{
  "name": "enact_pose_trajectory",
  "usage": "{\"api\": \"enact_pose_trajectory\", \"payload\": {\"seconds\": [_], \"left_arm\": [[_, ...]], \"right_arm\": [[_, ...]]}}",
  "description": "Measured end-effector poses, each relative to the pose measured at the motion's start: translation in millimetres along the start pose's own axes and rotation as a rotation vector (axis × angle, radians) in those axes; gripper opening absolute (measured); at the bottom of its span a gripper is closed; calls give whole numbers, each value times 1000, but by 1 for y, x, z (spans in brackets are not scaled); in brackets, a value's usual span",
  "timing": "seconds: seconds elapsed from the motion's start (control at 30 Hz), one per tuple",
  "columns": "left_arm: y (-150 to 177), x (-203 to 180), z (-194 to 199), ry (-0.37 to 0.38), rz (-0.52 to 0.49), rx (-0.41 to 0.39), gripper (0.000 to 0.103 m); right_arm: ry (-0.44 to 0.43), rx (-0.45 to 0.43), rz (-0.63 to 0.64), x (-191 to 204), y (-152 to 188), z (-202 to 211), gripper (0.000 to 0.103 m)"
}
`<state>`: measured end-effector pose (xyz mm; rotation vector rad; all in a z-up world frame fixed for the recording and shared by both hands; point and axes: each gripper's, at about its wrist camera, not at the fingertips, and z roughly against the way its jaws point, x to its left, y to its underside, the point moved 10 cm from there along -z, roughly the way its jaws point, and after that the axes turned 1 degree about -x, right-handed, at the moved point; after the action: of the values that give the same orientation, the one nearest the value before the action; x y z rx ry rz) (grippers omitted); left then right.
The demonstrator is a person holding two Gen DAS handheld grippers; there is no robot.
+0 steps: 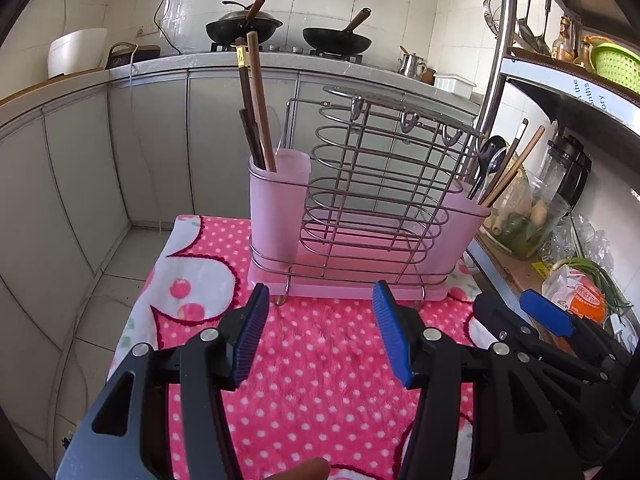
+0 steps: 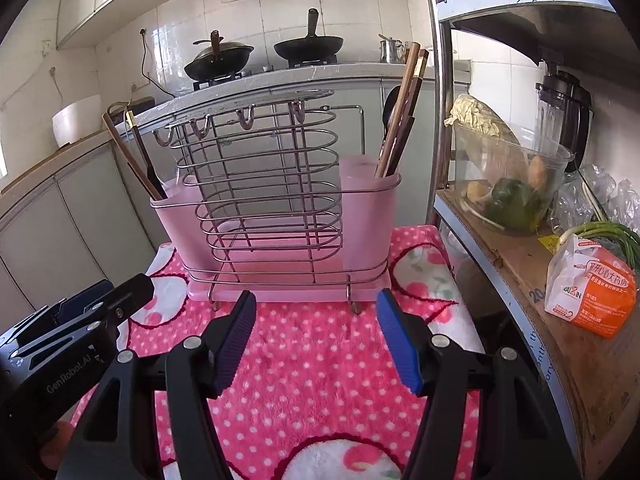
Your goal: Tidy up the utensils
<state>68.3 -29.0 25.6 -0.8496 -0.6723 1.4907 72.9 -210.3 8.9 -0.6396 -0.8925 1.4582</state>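
Both jaws wide, empty. Utensil holder (image 1: 360,216) stands on pink towel (image 1: 320,360), just ahead; chopsticks (image 1: 256,104) split between end cups. Grip one chopstick high, lift straight, clear wire rack (image 1: 380,168).

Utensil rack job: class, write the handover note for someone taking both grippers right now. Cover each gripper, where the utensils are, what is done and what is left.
Left gripper: open, empty, hovering over the pink dotted cloth in front of the rack.
Right gripper: open, empty, alongside it, same side of the rack.
Utensil rack: upright on the cloth, with a pink cup at each end.
Left cup: chopsticks only.
Right cup: more chopsticks and a dark spoon.
Done: all visible utensils stand in the cups; none lie on the cloth.
Left: possibly sorting between the cups; nothing is gripped yet.
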Motion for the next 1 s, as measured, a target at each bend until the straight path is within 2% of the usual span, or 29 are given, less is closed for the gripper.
{"api": "enact_pose_trajectory", "payload": {"seconds": [1.0], "left_arm": [[9, -1, -2, -1, -27, 23, 54]], "right_arm": [[3, 7, -1, 1, 3, -1, 62]]}}
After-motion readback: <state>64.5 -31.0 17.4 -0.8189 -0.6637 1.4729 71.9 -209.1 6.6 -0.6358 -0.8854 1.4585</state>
